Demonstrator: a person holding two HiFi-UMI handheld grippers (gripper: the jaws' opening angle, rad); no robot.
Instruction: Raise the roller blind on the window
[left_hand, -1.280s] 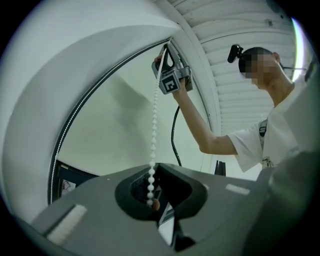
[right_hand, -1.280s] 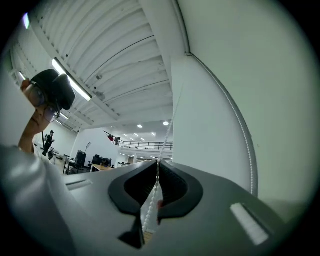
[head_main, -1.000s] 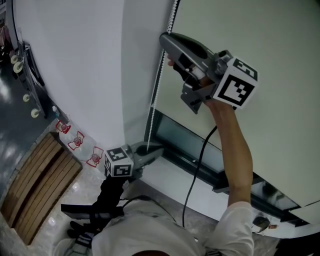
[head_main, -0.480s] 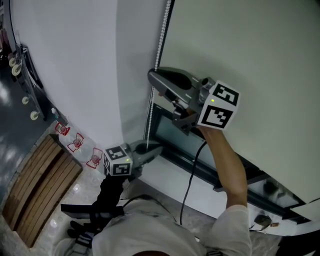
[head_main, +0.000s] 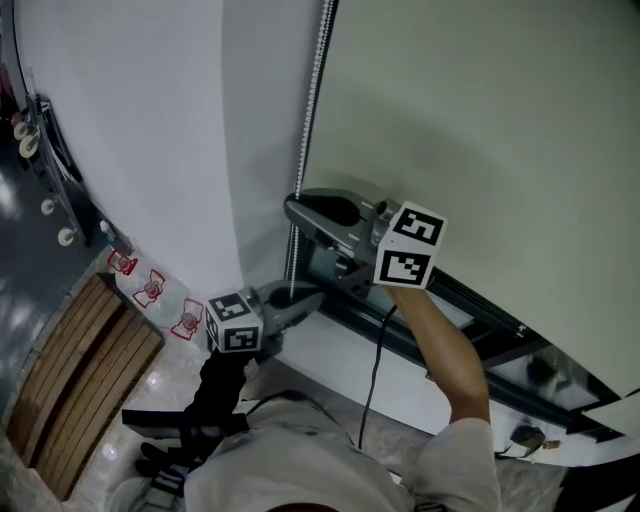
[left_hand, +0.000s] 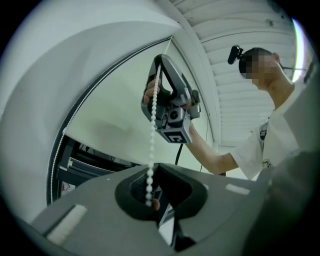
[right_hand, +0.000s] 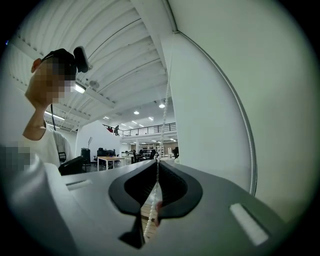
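Roller blind (head_main: 480, 120) hangs over the window, with its bead chain (head_main: 312, 100) running vertically along the left edge.
Right gripper (head_main: 292, 209) is clenched on the chain; left gripper (head_main: 316, 297) pinches it directly below, so the pull likely runs straight down.

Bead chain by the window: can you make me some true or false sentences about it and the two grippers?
1. The right gripper's jaws are shut on the bead chain. True.
2. The right gripper is lower down the chain than the left gripper. False: it is above the left one.
3. The bead chain is black. False: its beads are white.
4. The roller blind covers the whole window. False: a strip of window shows under the blind's bottom edge.
5. The chain also runs into the left gripper's jaws. True.
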